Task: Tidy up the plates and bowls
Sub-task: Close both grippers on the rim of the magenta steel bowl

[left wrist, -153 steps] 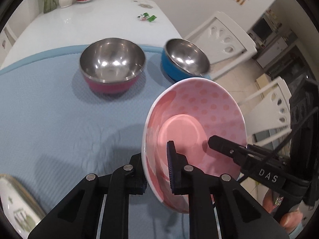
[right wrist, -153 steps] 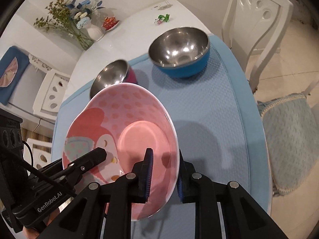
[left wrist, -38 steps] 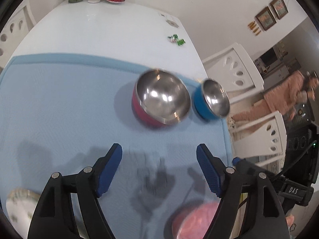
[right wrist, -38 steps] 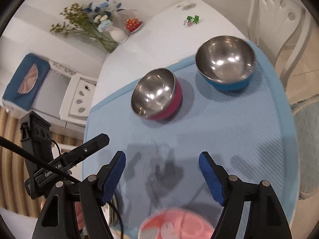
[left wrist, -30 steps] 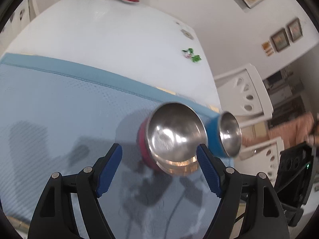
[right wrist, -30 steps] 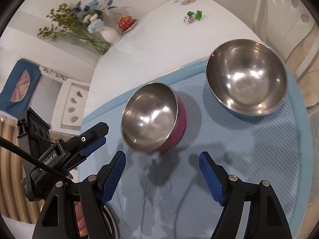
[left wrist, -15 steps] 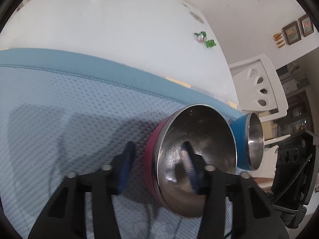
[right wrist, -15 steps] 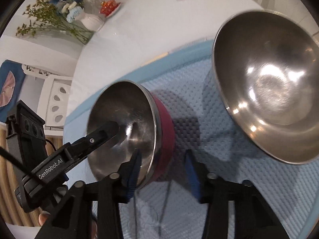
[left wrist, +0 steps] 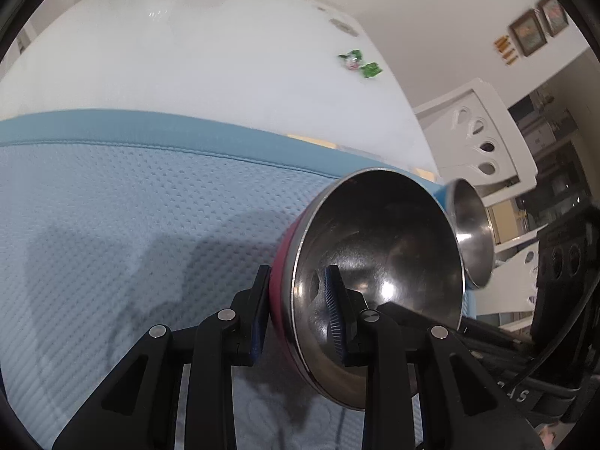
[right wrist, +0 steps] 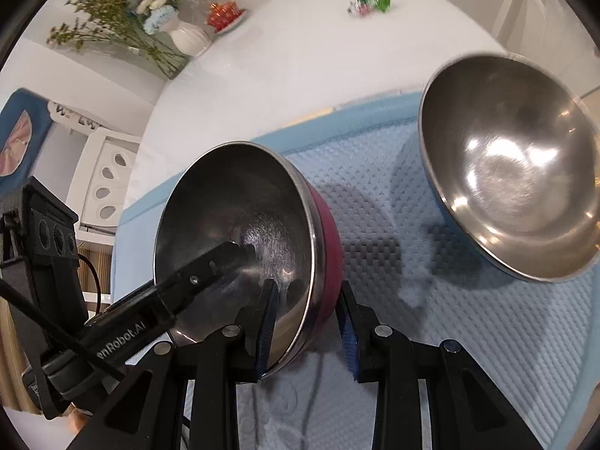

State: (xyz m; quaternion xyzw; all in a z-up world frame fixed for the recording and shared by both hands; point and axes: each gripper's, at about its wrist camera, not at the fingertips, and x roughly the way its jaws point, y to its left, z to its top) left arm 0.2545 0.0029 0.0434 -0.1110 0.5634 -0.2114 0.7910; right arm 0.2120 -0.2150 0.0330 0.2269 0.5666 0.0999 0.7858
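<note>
Straddling opposite sides of the pink-walled steel bowl [left wrist: 375, 270], both grippers have one finger inside the polished cup and one outside against the pink wall. The left gripper [left wrist: 298, 313] looks clamped on the rim nearest it; the right gripper [right wrist: 308, 328] brackets the opposite rim, its inner pad on the steel, but a gap shows between its outer pad and the pink wall — so I judge it not yet fully closed. The bowl sits on the blue quilted mat [left wrist: 112, 225], apparently tipped on edge, though whether its base has left the mat cannot be told.

The chief risk is slip: smooth curved steel under a narrow pad gives little bite, and if one side lifts before the other has gripped, the bowl could pivot and drop. Squeezing unevenly might also twist it out of the clamped side.

Just beside it stands the blue-walled steel bowl [right wrist: 510, 172] — near enough that a swing to the right could knock it toward the mat's edge, beyond which a white chair [left wrist: 483, 138] and floor lie.
</note>
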